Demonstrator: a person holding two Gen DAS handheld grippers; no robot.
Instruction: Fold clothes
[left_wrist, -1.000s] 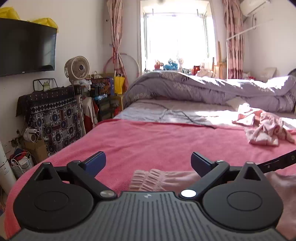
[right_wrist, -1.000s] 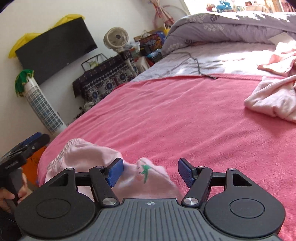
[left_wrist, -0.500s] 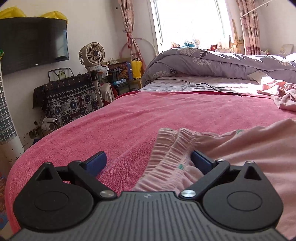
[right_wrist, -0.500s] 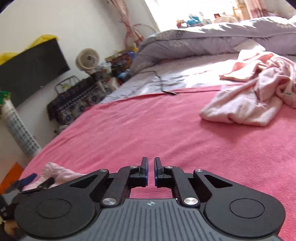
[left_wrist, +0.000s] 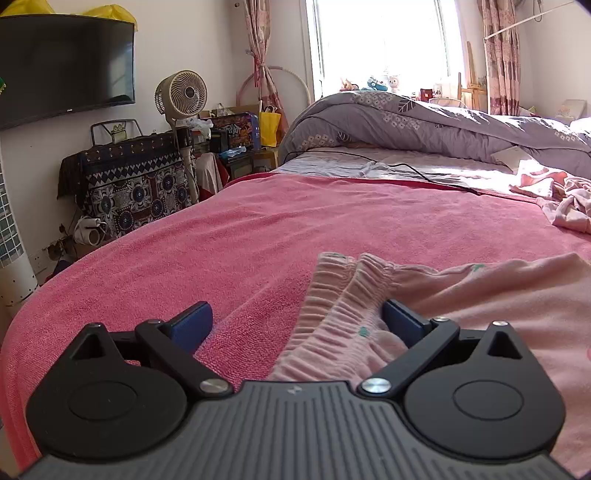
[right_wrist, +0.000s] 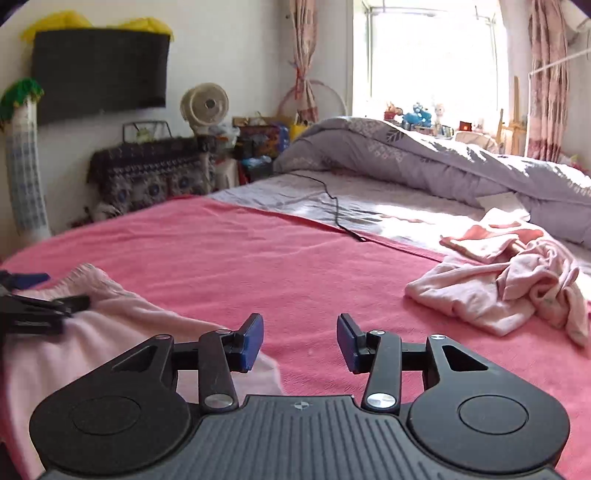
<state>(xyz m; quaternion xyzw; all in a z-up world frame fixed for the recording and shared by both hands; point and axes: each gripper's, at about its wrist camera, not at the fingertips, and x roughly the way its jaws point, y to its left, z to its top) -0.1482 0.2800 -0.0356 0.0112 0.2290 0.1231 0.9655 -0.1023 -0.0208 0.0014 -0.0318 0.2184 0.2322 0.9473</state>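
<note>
Pink blanket (left_wrist: 295, 229) covered the bed; purple duvet (left_wrist: 424, 125) lay at 12 o'clock. Left gripper (left_wrist: 295, 325) stood wide open over the pink garment's (left_wrist: 461, 299) waistband. Right gripper (right_wrist: 300, 341) was open, empty. Crumpled clothes (right_wrist: 498, 284) lay at 2 o'clock.

Pink garment (left_wrist: 461, 295) cut off by right frame edge.

no text is legible; the print on the colourful box (left_wrist: 242, 127) stays unreadable.
</note>
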